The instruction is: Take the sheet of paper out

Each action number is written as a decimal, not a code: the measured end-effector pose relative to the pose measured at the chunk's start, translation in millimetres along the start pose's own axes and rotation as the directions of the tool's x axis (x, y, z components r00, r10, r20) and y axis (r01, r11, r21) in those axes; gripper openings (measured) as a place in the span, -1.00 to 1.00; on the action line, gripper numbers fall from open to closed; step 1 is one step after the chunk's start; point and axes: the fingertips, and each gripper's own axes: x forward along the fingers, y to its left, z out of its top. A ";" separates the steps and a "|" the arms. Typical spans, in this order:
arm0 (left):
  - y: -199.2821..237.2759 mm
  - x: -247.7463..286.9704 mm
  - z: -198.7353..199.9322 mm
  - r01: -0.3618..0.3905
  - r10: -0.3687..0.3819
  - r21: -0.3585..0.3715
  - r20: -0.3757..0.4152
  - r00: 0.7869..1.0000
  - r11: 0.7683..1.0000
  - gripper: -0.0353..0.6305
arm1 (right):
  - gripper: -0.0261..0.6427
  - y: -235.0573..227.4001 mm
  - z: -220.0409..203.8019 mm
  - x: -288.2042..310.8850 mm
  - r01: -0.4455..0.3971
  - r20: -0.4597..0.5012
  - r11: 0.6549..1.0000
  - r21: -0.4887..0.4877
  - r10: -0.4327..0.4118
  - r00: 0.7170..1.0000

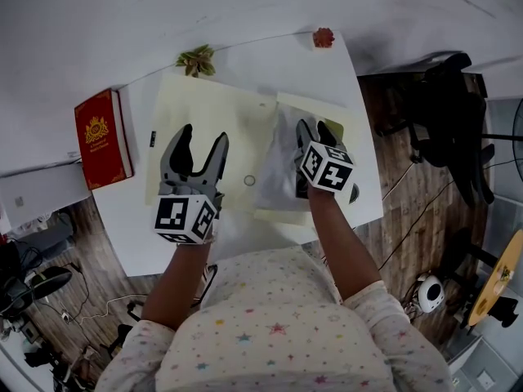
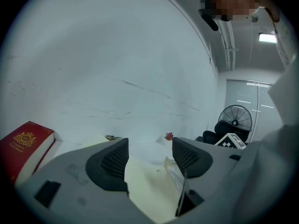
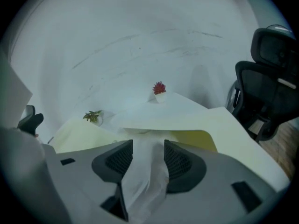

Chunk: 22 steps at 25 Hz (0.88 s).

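Sheet of paper [image 1: 276,170], white and crumpled, sat at the right part of a pale yellow folder [image 1: 196,104] on the white table [image 1: 270,64]. At far left lay a red book [image 1: 102,137]. Next, the left gripper [image 1: 203,137] hung over the folder, its 2 jaws wide apart and empty. Further right, the right gripper [image 1: 315,129] was pinched tight on the sheet. The best way, I judged, was to pin the folder with the left gripper and draw the sheet out slowly, to avoid tearing it.

An office, it seems — white desk [image 1: 135,235] mid-frame, black swivel chair [image 1: 448,104] at upper right, wooden floor [image 1: 409,247] below — red book [image 1: 102,137] at left.
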 end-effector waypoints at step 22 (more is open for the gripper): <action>-4.2 2.1 -6.6 0.013 -0.013 -0.007 -0.015 1.000 1.000 -0.08 | -0.30 -13.5 -27.5 24.9 0.079 -0.171 0.977 -0.200 -0.114 0.979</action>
